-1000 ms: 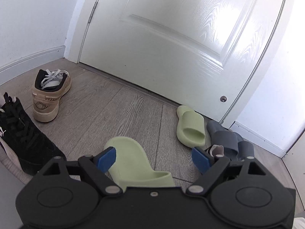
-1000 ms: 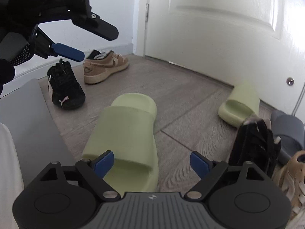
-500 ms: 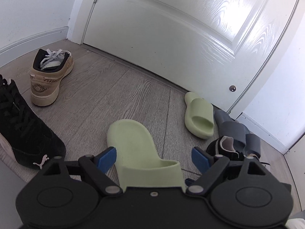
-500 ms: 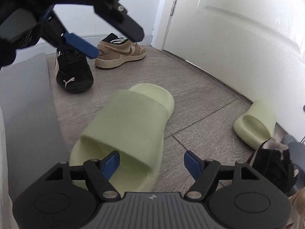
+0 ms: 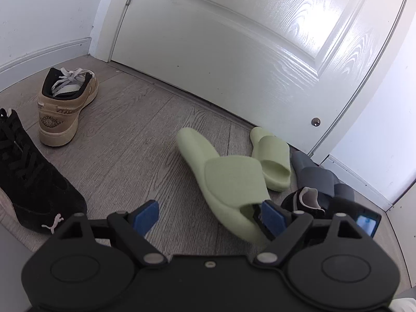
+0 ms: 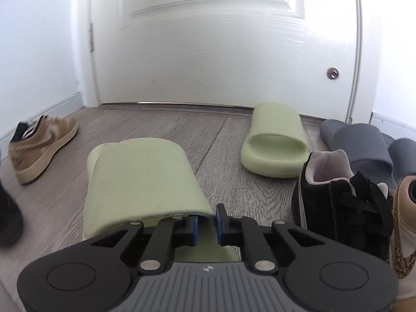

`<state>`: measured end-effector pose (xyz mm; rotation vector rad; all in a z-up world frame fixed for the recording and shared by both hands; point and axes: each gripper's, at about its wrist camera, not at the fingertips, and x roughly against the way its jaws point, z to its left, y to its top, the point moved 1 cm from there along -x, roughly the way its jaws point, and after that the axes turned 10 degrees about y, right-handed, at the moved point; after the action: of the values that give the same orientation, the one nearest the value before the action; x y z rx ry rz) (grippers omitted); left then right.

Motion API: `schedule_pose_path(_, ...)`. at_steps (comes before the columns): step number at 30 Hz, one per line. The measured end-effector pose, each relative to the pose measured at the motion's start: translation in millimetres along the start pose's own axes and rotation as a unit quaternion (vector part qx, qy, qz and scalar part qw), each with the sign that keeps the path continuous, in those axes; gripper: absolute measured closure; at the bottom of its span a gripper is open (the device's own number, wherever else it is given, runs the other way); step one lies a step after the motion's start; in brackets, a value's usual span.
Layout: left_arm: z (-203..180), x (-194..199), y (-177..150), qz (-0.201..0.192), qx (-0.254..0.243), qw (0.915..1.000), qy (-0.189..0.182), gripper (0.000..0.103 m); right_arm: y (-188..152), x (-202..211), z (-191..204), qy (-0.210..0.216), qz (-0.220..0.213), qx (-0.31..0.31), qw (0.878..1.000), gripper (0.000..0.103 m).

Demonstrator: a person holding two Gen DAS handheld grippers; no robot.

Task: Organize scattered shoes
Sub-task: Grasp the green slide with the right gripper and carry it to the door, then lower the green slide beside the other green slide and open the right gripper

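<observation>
The near green slide lies on the wood floor, and the right gripper is closing its jaws on the edge of the slide's strap, pads pressed against it. The left wrist view shows that slide beside its twin by the door, with the left gripper wide open and empty. Only the right view shows the tan sneaker beside the black sneaker; the left view alone shows a second black sneaker fully.
</observation>
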<state>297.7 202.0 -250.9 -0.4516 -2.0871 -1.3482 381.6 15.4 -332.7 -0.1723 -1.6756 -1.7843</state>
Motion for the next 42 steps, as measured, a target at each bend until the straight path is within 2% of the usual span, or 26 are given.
schedule_pose_path(5, 4.1, -0.2, 1.8, -0.003, 0.013, 0.9999, -0.003, 0.016, 18.9, -32.4, 1.0, -0.078, -0.015, -0.057, 0.995, 0.089)
schedule_pose_path(9, 7.8, -1.4, 3.5, -0.007, 0.026, 0.9996, -0.002, 0.016, 37.4, -60.6, 4.0, -0.121, -0.017, -0.079, 0.989, 0.089)
schedule_pose_path(13, 16.1, -1.3, 6.2, -0.016, 0.051, 0.9986, 0.006, 0.016, 56.8, -88.3, 6.7, -0.153, -0.018, -0.114, 0.981, 0.089)
schedule_pose_path(18, 30.0, -5.6, 10.3, -0.012, 0.093, 0.9955, 0.012, 0.016, 75.2, -128.9, 6.8, -0.183, -0.016, -0.113, 0.976, 0.088)
schedule_pose_path(23, 19.3, -6.7, 9.4, -0.009, 0.065, 0.9977, 0.02, 0.016, 79.3, -134.2, 0.6, -0.159, -0.009, -0.091, 0.983, 0.084)
schedule_pose_path(26, 11.5, -8.6, 7.0, -0.004, 0.041, 0.9987, 0.03, 0.016, 77.8, -129.1, -8.0, -0.126, -0.003, -0.093, 0.988, 0.071)
schedule_pose_path(32, 4.3, -17.3, 5.4, 0.006, 0.022, 0.9988, 0.043, 0.016, 68.4, -117.8, -12.5, -0.067, 0.01, -0.084, 0.994, 0.061)
schedule_pose_path(36, -2.6, -33.2, 6.2, 0.018, 0.004, 0.9978, 0.064, 0.016, 62.1, -106.9, -15.2, -0.043, 0.01, -0.086, 0.995, 0.058)
schedule_pose_path(42, -8.8, -50.4, 5.3, 0.033, -0.012, 0.9974, 0.063, 0.016, 55.6, -98.1, -15.8, -0.025, 0.008, -0.067, 0.997, 0.056)
